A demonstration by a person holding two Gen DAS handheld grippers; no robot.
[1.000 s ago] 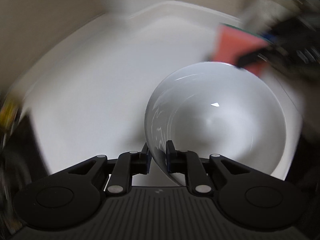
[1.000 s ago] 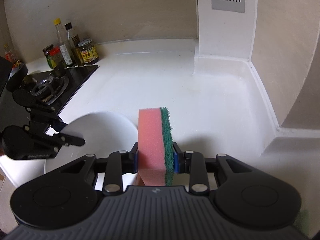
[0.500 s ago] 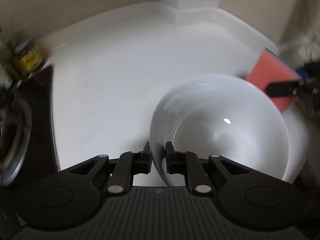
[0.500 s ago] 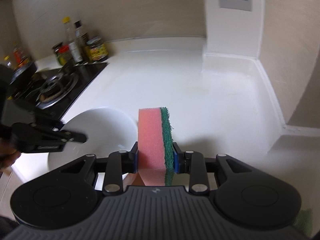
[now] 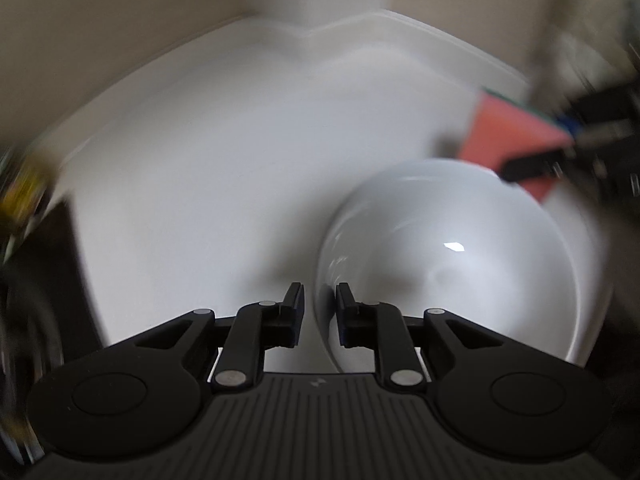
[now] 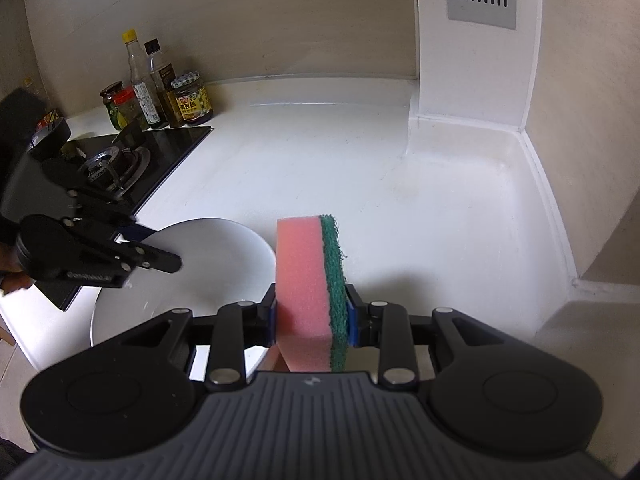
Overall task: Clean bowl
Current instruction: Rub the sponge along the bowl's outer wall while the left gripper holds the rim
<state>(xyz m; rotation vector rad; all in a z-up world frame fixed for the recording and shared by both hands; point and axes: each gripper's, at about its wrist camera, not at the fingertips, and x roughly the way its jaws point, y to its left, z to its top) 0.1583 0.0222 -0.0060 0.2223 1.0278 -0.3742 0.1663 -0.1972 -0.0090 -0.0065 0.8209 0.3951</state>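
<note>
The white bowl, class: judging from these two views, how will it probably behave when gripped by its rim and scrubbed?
The white bowl looks glazed and glossy, so probably stiff but slippery and breakable. The left hand-held gripper pinches only its thin rim, so it may pivot when pushed. The sponge in the right hand-held gripper looks soft, so it likely squashes.

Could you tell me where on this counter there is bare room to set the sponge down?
The widest free patch is the white counter between the stove on the left and the corner column and right wall. It is crowded at the back left, where bottles and jars cluster, and at the near left, where the bowl and left hand-held gripper sit.
</note>
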